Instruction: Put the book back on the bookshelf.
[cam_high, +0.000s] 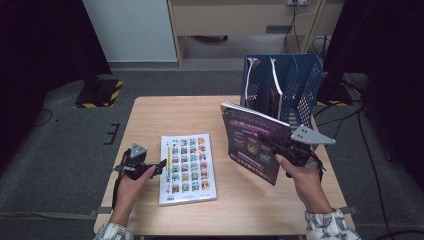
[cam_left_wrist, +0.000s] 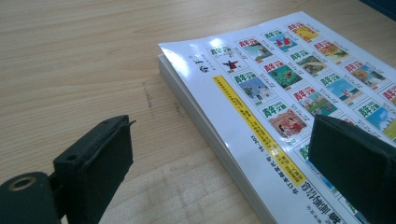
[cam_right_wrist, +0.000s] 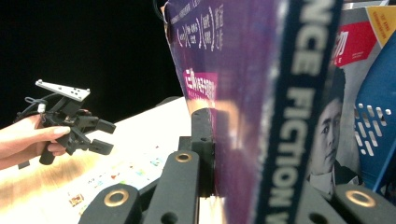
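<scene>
A: Right gripper (cam_high: 278, 148) clamped on the purple magazine (cam_high: 254, 145), fingers closed on its lower right edge. Magazine lifted clear of the desk (cam_high: 150, 120), tilted, cover facing the person's side, held over the desk's right half, just in front of the blue file rack (cam_high: 305, 82).

B: Confirmed from the right gripper view: fingers (cam_right_wrist: 203, 140) pinching the purple cover (cam_right_wrist: 219, 60), spine lettering large and blurred. Behind it, another magazine (cam_right_wrist: 336, 135) with a portrait, apparently standing in the rack (cam_right_wrist: 376, 135); hard to say which compartment.

A: Left gripper (cam_high: 156, 167) low at the desk's left side, near the front edge, held in the left hand (cam_high: 131, 186). Fingers open, nothing between them.

B: Agreed. Left gripper view: one finger (cam_left_wrist: 95, 163) over bare wood, the other above the white magazine (cam_left_wrist: 280, 107), no contact visible.

A: White magazine (cam_high: 187, 167) lying flat, centre of the desk toward the front edge, cover of small coloured picture tiles facing up, yellow strip near its left side.

B: Rack at the far right corner of the desk, upright, papers in its left compartments.
</scene>
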